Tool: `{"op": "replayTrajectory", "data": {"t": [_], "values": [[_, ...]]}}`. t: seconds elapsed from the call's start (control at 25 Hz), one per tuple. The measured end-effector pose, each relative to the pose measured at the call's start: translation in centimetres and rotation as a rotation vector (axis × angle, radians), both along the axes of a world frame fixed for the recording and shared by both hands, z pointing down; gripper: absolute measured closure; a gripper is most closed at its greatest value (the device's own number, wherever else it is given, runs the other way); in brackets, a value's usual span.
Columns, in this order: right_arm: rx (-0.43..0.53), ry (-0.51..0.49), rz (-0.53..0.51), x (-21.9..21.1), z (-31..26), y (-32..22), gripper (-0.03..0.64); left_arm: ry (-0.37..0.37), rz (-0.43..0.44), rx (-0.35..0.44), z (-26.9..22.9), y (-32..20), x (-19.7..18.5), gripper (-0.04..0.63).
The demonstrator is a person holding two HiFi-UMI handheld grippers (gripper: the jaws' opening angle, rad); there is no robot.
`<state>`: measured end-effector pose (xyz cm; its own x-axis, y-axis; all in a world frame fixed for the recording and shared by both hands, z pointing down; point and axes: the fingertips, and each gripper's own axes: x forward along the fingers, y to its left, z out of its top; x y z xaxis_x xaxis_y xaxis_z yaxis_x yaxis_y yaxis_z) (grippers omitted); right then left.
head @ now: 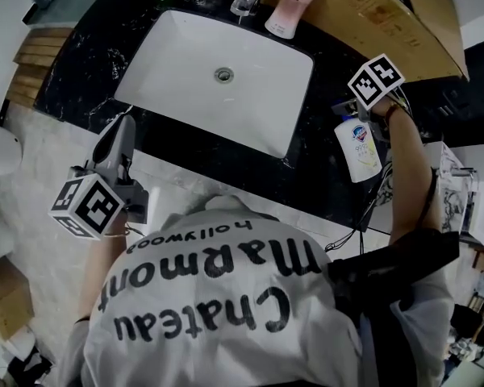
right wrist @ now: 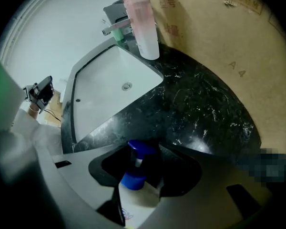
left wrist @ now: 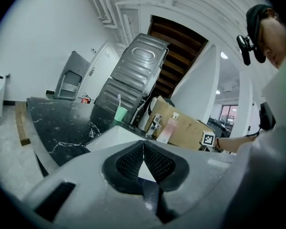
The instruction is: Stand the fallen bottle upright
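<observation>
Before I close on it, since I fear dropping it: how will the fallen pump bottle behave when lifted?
Lying on its side on the glossy counter, the bottle will probably roll or slide if nudged. Its smooth plastic looks slippery and perhaps slightly squeezable. The blue pump looks narrow; gripping the wider body seems safer.

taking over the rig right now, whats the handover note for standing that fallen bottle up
Left gripper: shut, empty, held by the sink's front left corner.
Right gripper: open, jaws either side of the bottle's pump end, pads apparently not pressing.
Bottle: on its side on the black counter, right of the sink.
Done: right gripper lined up on the bottle.
Left: close on it, tip it upright, release.
</observation>
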<state>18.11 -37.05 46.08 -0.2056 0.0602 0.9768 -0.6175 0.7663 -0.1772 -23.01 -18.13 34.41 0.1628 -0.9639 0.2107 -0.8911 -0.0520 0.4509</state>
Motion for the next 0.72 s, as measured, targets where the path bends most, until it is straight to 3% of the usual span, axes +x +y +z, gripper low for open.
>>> {"op": "replayTrajectory", "data": {"t": [0.04,0.4,0.72], "values": [[0.002,0.013,-0.006,0.2,0.0,-0.1,0.445,0.000,-0.006,0.000,0.0,0.0,-0.2,0.580],[0.042,0.097,-0.041,0.1,0.3,-0.3,0.445,0.013,-0.007,0.005,0.2,-0.2,-0.5,0.580],[0.090,0.008,0.000,0.1,0.1,-0.4,0.445,0.030,0.035,-0.004,0.8,-1.1,0.7,0.581]]}}
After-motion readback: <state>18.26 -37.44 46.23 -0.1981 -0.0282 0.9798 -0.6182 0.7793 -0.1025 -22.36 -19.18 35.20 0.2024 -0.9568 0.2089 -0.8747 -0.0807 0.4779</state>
